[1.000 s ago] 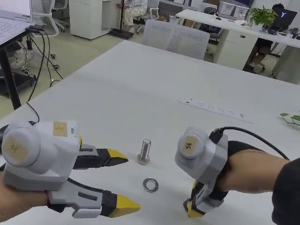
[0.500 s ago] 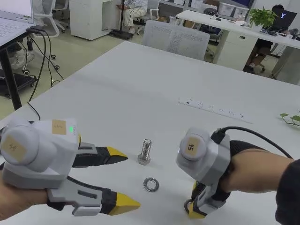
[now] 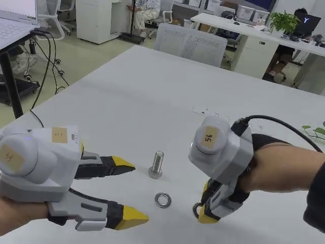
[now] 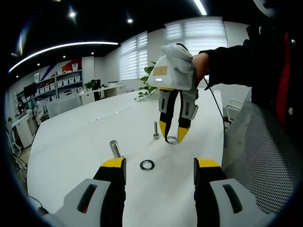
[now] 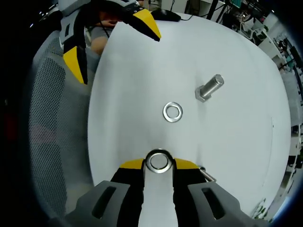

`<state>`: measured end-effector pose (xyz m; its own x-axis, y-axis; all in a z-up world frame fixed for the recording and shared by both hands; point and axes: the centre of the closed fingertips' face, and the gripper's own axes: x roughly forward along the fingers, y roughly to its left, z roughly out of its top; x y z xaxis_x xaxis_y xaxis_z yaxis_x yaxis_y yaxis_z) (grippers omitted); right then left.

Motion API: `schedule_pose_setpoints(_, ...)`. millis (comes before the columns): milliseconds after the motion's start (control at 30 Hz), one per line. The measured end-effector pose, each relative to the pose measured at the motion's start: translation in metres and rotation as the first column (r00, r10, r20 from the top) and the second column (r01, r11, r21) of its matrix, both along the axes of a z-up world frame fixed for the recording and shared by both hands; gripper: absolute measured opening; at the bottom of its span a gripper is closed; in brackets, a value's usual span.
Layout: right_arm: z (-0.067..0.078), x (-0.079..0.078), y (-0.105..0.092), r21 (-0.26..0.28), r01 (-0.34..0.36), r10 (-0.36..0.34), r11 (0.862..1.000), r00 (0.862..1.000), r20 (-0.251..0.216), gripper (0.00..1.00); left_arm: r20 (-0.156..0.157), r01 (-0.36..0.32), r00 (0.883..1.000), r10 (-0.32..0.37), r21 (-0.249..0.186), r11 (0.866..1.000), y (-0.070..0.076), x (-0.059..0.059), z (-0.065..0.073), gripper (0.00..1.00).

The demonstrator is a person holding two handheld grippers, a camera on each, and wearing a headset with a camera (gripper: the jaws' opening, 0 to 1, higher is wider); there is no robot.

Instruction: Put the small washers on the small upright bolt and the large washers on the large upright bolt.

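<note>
A large bolt [image 3: 156,164] stands head-down and upright on the white table [image 3: 142,91]. One washer [image 3: 162,200] lies flat just in front of it. My left gripper [image 3: 129,190] is open at the lower left, its yellow tips apart and pointing at the bolt and washer. At the lower right my right gripper [image 3: 205,213] is shut on another washer [image 5: 158,161], held a little above the table. In the left gripper view the small bolt [image 4: 156,130] stands upright just left of the right gripper [image 4: 173,135]. The large bolt [image 4: 115,148] and the loose washer [image 4: 147,165] lie nearer.
A power strip [image 3: 203,110] lies on the table beyond the right gripper. A black cable [image 3: 284,129] trails from that gripper. A mesh chair [image 3: 190,43] stands at the far table edge, and a laptop desk [image 3: 15,30] with hanging cables at the left.
My right gripper has risen slightly off the table with the washer in its jaws. The left gripper, the large bolt and the loose washer have stayed in place.
</note>
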<state>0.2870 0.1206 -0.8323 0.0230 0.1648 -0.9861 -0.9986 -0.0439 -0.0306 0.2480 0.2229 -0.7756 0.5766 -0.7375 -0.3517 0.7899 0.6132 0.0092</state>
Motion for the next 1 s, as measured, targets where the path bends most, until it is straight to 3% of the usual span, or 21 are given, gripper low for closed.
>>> schedule_pose_setpoints(533, 0.022, 0.005, 0.022, 0.030, -0.041, 0.039, 0.999, 0.998, 0.042, 0.22, 0.020, -0.068, 0.997, 0.068, -0.017, 0.998, 0.016, 0.001, 0.004, 0.58)
schedule_pose_setpoints(1000, 0.038, 0.016, 0.039, 0.031, -0.083, 0.080, 0.996, 0.993, 0.082, 0.22, 0.035, -0.152, 0.988, 0.153, -0.018, 0.988, 0.036, 0.004, 0.005, 0.59)
